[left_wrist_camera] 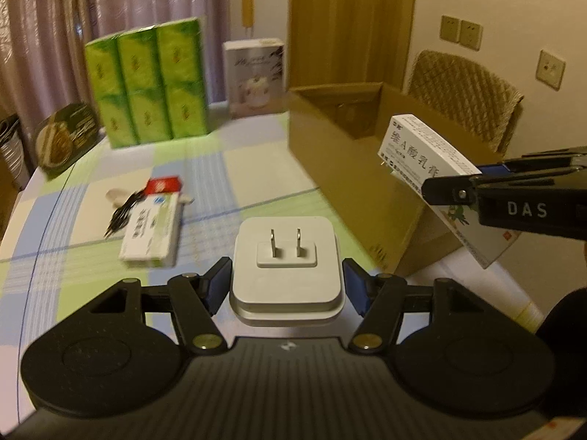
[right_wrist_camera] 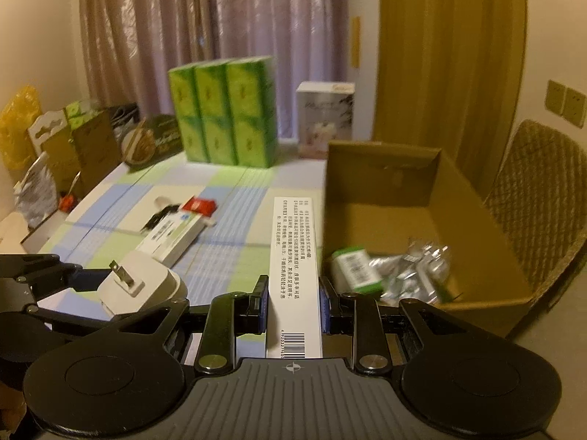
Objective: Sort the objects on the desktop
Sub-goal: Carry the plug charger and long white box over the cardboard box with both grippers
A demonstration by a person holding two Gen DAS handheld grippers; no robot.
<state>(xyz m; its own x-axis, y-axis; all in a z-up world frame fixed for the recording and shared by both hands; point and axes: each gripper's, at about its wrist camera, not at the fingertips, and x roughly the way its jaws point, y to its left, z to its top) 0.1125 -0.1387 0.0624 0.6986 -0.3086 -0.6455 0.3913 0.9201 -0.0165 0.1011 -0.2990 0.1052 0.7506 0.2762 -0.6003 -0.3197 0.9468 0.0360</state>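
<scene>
My left gripper is shut on a white plug adapter, its two prongs facing up, held above the table. It also shows in the right wrist view. My right gripper is shut on a long white medicine box, held at the left edge of the open cardboard box. The same medicine box shows in the left wrist view beside the cardboard box. Inside the cardboard box lie a green-and-white small box and silver blister packs.
On the checked tablecloth lie a white-green box, a red packet and a black cable. Green tissue packs and a white carton stand at the back. A wicker chair is behind the cardboard box.
</scene>
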